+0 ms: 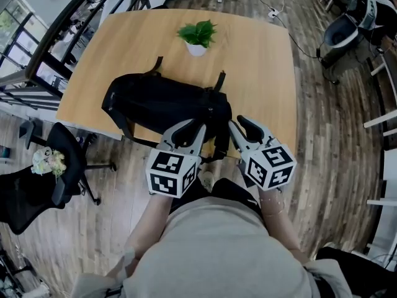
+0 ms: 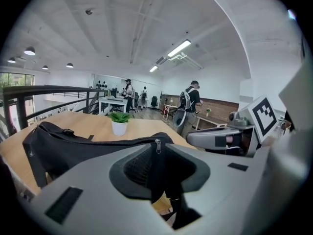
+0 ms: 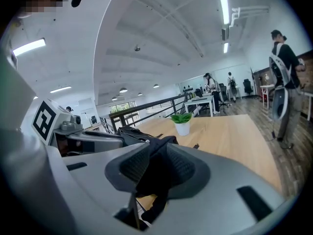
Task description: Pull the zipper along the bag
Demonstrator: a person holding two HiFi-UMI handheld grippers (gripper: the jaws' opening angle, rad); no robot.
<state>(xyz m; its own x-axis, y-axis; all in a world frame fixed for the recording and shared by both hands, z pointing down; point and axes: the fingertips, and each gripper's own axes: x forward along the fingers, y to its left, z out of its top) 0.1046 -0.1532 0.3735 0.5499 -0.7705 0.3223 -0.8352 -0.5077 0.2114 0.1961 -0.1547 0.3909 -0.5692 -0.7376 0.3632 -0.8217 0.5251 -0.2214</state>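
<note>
A black bag (image 1: 161, 104) lies across the near part of the wooden table (image 1: 260, 73). Both grippers sit side by side at its near right end. My left gripper (image 1: 189, 129) is shut on the bag's fabric; in the left gripper view the fabric fills the gap between the pads (image 2: 139, 168), and the small metal zipper pull (image 2: 157, 146) hangs just above them, at the end of the zipper line. My right gripper (image 1: 242, 126) is shut on a bunched fold of the bag's black fabric (image 3: 156, 168), which droops below its pads.
A small green plant in a white pot (image 1: 197, 37) stands behind the bag. A black office chair (image 1: 37, 179) is on the floor to the left. A railing runs along the table's left side. People stand far off in the room (image 2: 188, 106).
</note>
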